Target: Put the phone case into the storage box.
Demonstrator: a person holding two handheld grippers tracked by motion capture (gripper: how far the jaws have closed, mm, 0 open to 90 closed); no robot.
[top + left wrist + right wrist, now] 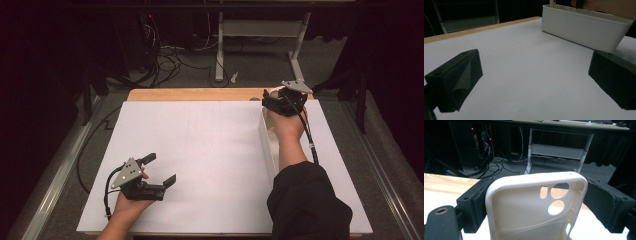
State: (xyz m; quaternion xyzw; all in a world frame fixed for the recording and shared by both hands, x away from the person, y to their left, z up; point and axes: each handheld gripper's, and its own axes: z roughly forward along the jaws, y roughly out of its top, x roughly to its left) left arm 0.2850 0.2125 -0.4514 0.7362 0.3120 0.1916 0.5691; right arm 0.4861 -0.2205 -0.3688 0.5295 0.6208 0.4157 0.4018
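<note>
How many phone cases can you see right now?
1: a white phone case clamped between the right gripper's jaws, over the white bin's far end. More may lie hidden inside it.

The phone case (524,210) is cream-white and plain. The bin (584,30) is white. A white sheet (200,160) covers the light wooden desk (195,94). Both tongs, left (161,171) and right (266,102), are black with grey top plates. The sleeve (305,205) is black.

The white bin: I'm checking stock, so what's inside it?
The white bin shows its outer wall; the contents are hidden. Above its far end, the right hand-held gripper clamps a cream phone case.
</note>
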